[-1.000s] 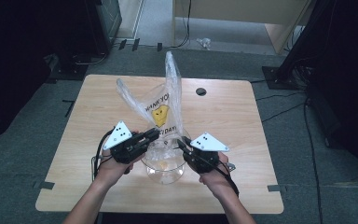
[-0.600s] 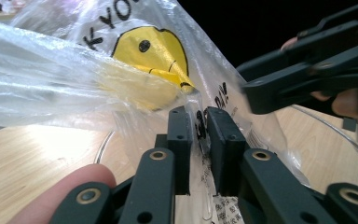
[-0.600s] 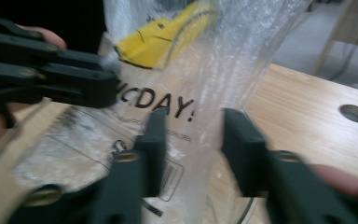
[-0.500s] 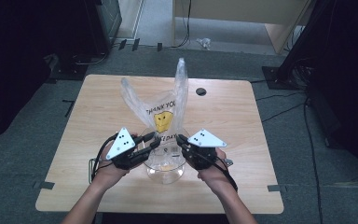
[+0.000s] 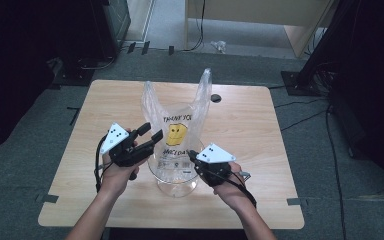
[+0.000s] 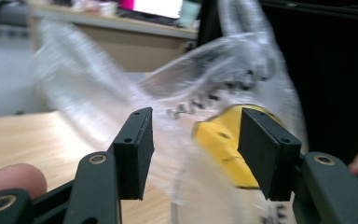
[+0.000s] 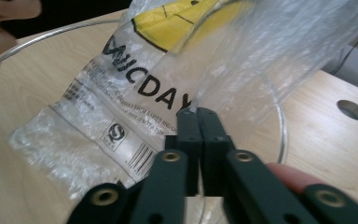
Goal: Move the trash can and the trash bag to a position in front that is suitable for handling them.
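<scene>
- The light brown wooden table (image 5: 260,125) is the biggest thing, with a small dark round hole (image 5: 216,98) near its far edge.
- A thin see-through plastic bag (image 5: 177,135) with a yellow smiley face and black letters stands in the middle of the table. Its two handles stick up. Its bottom part sits inside the bowl.
- A clear round glass bowl (image 5: 174,180) rests on the table near the person's edge, between the two hands. The bag hangs down into it.
- The left gripper (image 5: 147,136) is at the left side of the bag. Its two black jaws are spread wide apart and grab nothing. In the left gripper view the bag is just past the jaws.
- The right gripper (image 5: 194,156) is at the right side of the bag, by the bowl's rim. Its jaws are squeezed together, and in the right gripper view they seem to pinch the bag's thin plastic at the tips.
</scene>
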Demonstrator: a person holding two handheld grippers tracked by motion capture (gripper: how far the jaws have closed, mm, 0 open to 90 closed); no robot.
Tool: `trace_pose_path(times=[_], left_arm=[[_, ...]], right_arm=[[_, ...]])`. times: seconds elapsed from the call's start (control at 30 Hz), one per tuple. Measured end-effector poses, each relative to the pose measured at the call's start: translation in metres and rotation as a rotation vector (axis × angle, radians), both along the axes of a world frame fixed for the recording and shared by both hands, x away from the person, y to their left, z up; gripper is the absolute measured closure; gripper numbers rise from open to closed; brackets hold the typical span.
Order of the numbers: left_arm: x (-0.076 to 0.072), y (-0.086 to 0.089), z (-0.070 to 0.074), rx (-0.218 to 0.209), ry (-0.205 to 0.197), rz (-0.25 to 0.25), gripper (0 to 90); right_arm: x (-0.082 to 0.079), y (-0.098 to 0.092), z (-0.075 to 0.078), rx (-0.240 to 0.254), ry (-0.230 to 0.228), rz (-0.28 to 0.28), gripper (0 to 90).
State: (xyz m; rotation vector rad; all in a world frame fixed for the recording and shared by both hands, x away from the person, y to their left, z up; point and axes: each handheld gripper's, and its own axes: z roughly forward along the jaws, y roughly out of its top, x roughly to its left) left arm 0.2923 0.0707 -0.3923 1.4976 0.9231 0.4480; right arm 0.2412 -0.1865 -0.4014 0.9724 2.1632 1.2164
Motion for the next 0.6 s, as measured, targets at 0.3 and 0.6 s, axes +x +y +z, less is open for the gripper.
trace_pose_path(times=[0.3,0.6], left_arm=[[-0.001,-0.003,-0.004,0.031,0.014,-0.033,70.8],[-0.010,-0.002,-0.010,0.056,-0.022,-0.082,64.0]], right_arm=[[0.000,-0.012,0.008,0.081,-0.008,-0.007,37.9],[0.016,-0.018,0.031,0.171,-0.032,-0.089,41.9]])
